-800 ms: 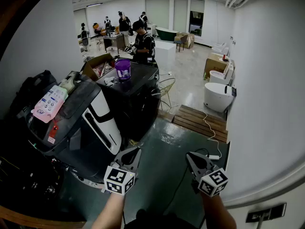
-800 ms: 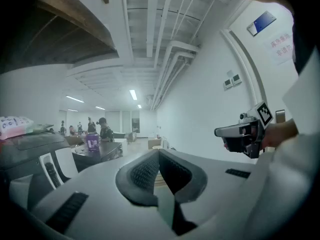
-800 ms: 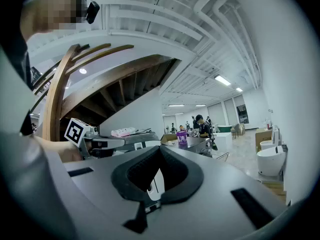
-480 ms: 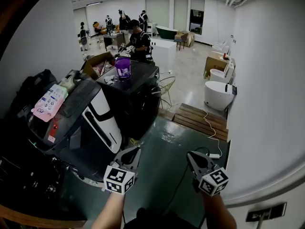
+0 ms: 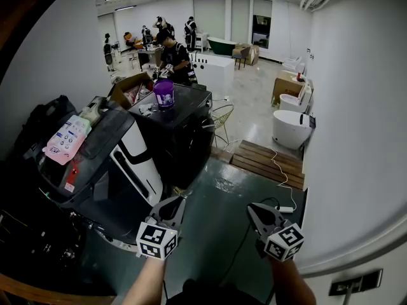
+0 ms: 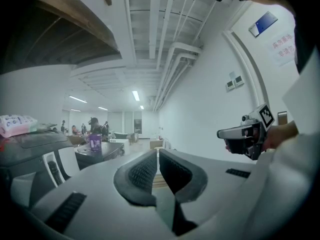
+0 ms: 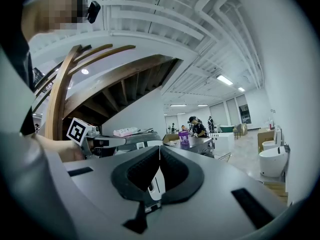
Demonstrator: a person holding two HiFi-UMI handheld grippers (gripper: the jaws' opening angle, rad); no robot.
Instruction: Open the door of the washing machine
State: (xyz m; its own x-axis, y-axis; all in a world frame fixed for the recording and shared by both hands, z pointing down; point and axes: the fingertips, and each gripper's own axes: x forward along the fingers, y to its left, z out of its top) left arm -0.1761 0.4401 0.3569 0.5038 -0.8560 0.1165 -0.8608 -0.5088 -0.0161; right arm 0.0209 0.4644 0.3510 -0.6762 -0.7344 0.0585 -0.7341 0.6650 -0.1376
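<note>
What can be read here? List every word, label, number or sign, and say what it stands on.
Nothing can be read as it stands.
Pink pack: printed, too small to read.
Red tag: too small to read.
Purple tub: label blurred.
Wall notice: red characters, too blurred to read.
Blue sign: no legible text.

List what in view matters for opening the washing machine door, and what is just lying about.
For the job:
dark grey washing machine with white front panel
left tongs, shut and empty
right tongs, shut and empty

Lying about:
pink printed pouch
purple plastic cup
open cardboard box
wooden pallet
</note>
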